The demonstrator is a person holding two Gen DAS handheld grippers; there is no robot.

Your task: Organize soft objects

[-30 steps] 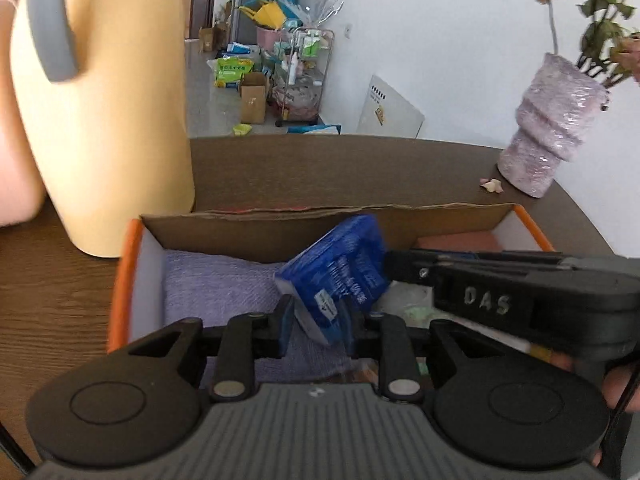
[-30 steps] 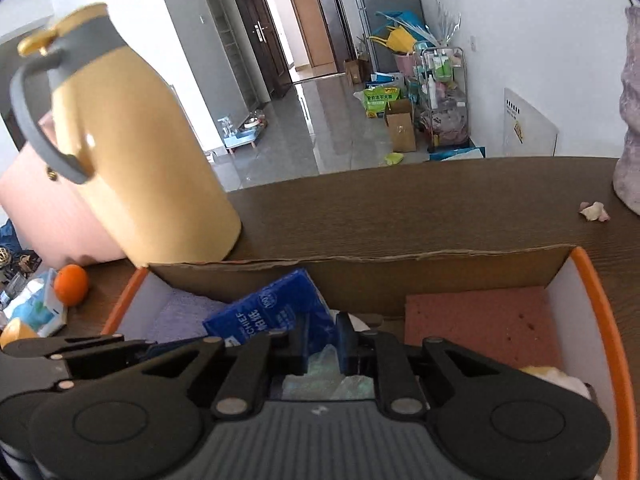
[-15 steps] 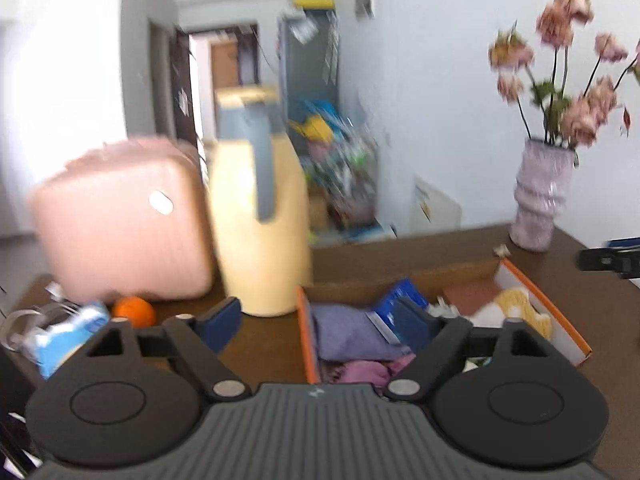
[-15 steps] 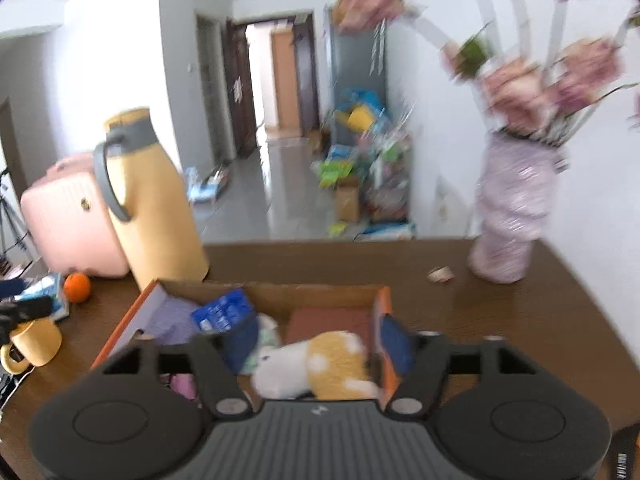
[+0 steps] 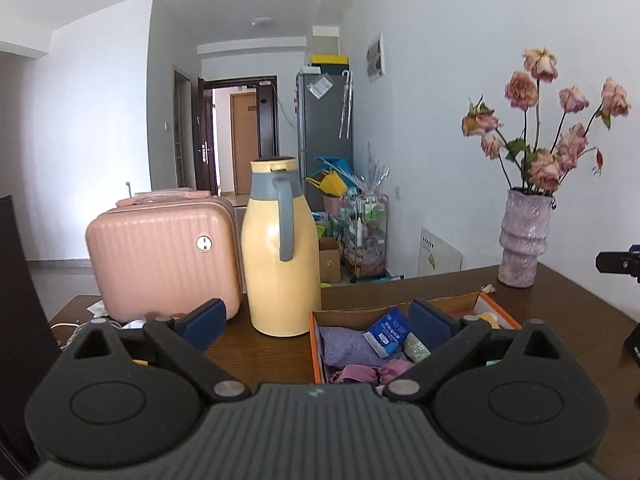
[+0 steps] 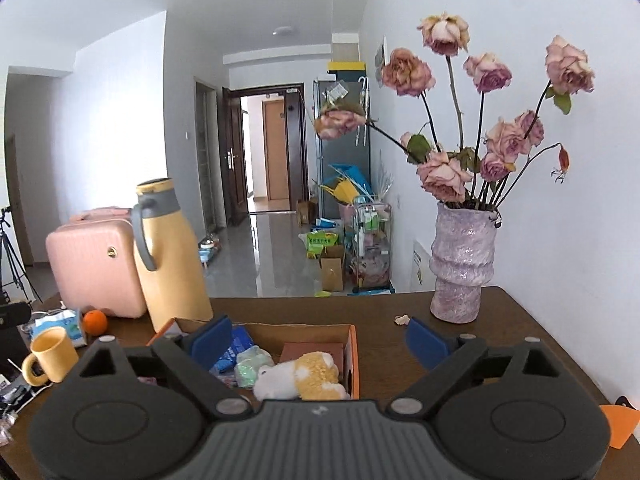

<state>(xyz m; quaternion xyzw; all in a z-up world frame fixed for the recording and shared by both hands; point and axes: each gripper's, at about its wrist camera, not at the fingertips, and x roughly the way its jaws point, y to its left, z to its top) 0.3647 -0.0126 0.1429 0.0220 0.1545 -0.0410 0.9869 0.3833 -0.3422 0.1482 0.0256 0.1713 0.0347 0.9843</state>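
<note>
**Box packed, both claws empty: the risks sit around the rim**

The soft things lie together in the orange-edged cardboard box (image 6: pixel 354 360) on the table (image 6: pixel 380 308). In the right wrist view a white-and-yellow plush toy (image 6: pixel 300 376) lies at the near right end, a pale green packet (image 6: pixel 250 362) at its 9 o'clock, and a blue tissue pack (image 5: pixel 386 332) leans up against the lilac cloth (image 5: pixel 344 342) toward the left end. A pink fabric piece (image 5: pixel 360 372) is bunched at the near edge.

The left claw (image 5: pixel 316 318) is spread wide and holds nothing; the right claw (image 6: pixel 318 336) is likewise spread and empty. Both hang above and back from the box.

My reading is that the tissue pack is the weak point: it stands tilted rather than flat, so a brush from a descending finger could tip it out or onto its neighbours. The plush toy lies close to the right wall and could roll over the rim if the box is nudged. The box looks light and could slide if pushed.

Outward from the box, the yellow thermos (image 5: pixel 280 252) stands just beside its left end at about 10 o'clock, tall and easy to knock with a leftward swing. Behind that is a pink suitcase (image 5: pixel 164 256). A yellow mug (image 6: pixel 48 354) and an orange (image 6: pixel 95 321) sit at 9 o'clock. The vase (image 6: pixel 462 268) of dried roses stands at 2 o'clock, well apart, yet its stems lean over the table.
</note>
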